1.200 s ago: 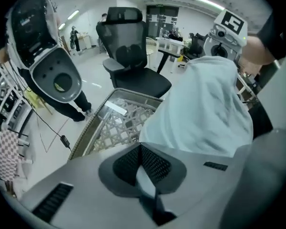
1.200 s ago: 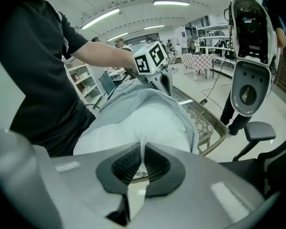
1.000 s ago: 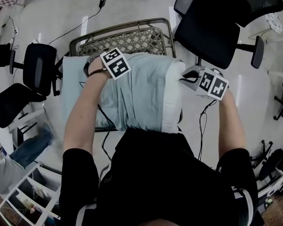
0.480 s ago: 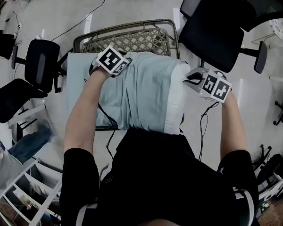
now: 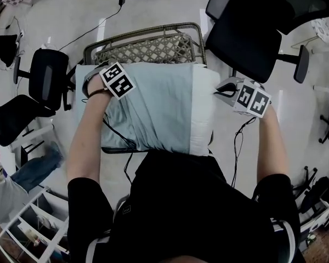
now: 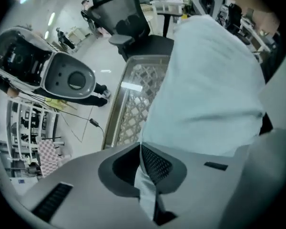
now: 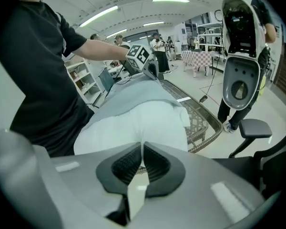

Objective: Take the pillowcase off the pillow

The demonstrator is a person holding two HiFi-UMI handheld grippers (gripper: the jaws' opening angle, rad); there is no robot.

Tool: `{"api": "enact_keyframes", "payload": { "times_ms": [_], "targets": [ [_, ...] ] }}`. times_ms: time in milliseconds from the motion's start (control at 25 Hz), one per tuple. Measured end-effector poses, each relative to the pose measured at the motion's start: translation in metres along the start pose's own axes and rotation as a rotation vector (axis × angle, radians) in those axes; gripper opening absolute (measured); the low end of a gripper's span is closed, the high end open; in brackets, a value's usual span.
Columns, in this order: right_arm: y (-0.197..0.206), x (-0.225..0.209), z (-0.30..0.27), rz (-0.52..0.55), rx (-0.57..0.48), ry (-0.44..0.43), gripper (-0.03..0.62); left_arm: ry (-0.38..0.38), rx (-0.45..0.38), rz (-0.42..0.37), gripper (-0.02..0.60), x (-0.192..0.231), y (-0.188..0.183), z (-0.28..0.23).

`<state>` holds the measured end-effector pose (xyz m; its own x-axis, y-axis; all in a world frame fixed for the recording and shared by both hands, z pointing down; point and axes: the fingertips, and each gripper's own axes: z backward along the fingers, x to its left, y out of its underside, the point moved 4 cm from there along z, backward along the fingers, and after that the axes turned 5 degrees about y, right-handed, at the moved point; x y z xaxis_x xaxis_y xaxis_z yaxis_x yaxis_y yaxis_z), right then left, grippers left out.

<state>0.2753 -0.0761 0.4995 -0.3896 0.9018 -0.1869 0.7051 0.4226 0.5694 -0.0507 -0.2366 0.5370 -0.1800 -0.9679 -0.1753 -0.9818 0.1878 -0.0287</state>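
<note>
Downward, left tool [image 6: 143, 151] just closed on pillowcase [image 6: 205, 80].

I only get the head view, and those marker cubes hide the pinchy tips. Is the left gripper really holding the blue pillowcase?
Observer: Yes. The left gripper view shows that the jaws of the left gripper have just been closing, and they now pinch a fold of the pillowcase.
Operator: What about the other one?
Observer: The right gripper view shows the right gripper shut on the edge of the bare white pillow, not on the blue cloth.
</note>
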Motion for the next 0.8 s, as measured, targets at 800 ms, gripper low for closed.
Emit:
{"api": "enact_keyframes", "payload": {
  "times_ms": [800],
  "targets": [
    [0.007, -0.030, -0.006, -0.006, -0.025, 0.079, 0.018, 0.054, -0.084, -0.186, 0.005, -0.040, -0.066, -0.003]
  ]
}}
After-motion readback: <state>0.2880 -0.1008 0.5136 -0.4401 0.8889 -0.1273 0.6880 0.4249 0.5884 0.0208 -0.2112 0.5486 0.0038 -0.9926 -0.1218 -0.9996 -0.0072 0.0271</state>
